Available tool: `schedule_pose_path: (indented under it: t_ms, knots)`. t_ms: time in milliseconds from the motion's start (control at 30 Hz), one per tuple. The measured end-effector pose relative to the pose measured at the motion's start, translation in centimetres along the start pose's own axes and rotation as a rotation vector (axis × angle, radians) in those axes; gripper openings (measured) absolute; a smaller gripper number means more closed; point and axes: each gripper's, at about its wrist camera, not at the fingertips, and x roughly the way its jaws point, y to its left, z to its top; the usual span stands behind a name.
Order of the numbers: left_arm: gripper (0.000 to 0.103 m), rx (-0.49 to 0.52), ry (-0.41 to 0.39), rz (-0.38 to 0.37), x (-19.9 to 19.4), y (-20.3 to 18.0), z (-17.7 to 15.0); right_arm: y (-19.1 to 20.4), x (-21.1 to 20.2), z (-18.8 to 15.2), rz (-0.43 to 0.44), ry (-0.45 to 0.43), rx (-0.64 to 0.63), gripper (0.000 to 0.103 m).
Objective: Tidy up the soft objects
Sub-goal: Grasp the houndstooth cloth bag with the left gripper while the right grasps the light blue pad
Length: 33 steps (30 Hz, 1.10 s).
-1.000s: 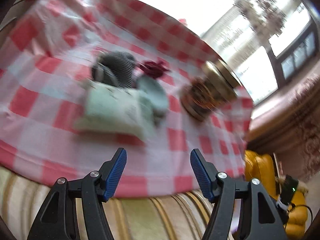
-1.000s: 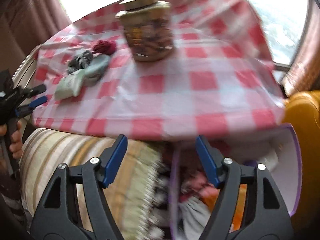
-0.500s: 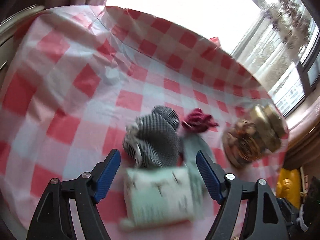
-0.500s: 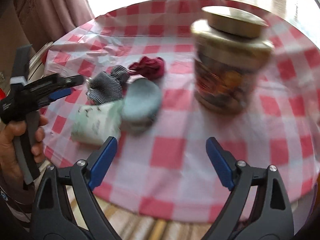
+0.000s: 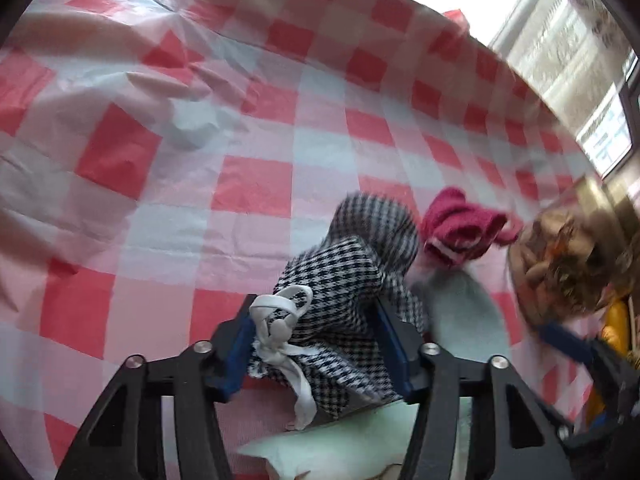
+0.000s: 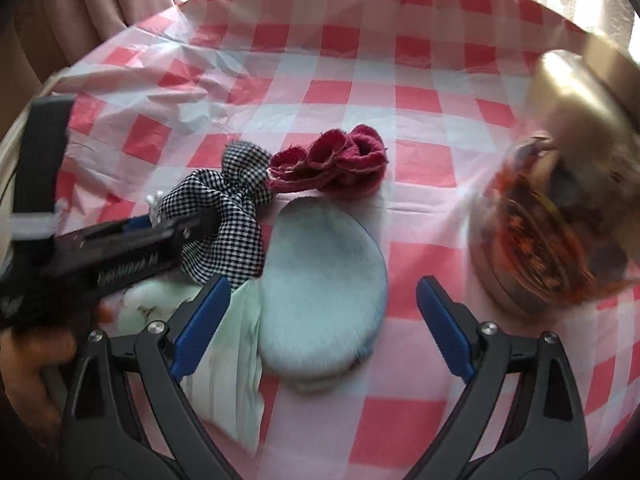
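The left gripper (image 5: 312, 344) was closing its jaws around the houndstooth pouch (image 5: 360, 264) with nothing yet clearly pinched, while the right gripper (image 6: 322, 320), its jaws opening wide and empty, hovered over the pale blue round cushion (image 6: 320, 280); both lay heaped near the middle of the checked desk (image 6: 360, 92) with a maroon cloth (image 6: 340, 164) and a mint pillow (image 6: 224, 344). The closing jaws might catch only loose fabric or the white drawstring (image 5: 280, 320), so the pouch could slip or drag its neighbours. Only the right wrist view showed the cushion whole and the person's hand (image 6: 32, 364); only the left showed the drawstring knot.
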Motion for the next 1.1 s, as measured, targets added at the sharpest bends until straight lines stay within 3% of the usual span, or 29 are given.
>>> schedule_pose_path:
  t_ms: [33, 133, 533, 667, 733, 967, 1100]
  knots:
    - [0.035, 0.007, 0.002, -0.007, 0.2, -0.1, -0.2, 0.0, 0.5, 0.1, -0.004, 0.005, 0.002, 0.095]
    - [0.022, -0.001, -0.02, -0.017, 0.0, 0.3, -0.6, 0.1, 2.1, 0.3, -0.015, 0.029, -0.001, 0.095]
    - [0.019, -0.098, -0.163, -0.039, -3.3, 1.9, -1.7, 0.1, 5.1, 0.7, -0.05, 0.052, -0.013, 0.094]
    - [0.019, -0.102, -0.215, -0.04, -4.7, 1.7, -2.3, 0.1, 4.5, 0.6, -0.084, 0.015, -0.046, 0.055]
    - [0.019, -0.1, -0.24, -0.04, -5.2, 1.5, -2.5, -0.6, 4.1, 0.6, -0.055, 0.006, -0.022, 0.047]
    - [0.019, -0.094, -0.297, -0.068, -6.8, 0.5, -3.5, -1.0, 1.4, -0.1, -0.087, -0.074, -0.052, 0.031]
    - [0.019, -0.092, -0.318, -0.084, -7.5, 0.0, -4.3, -1.3, -0.6, -1.1, -0.091, -0.107, -0.059, 0.028]
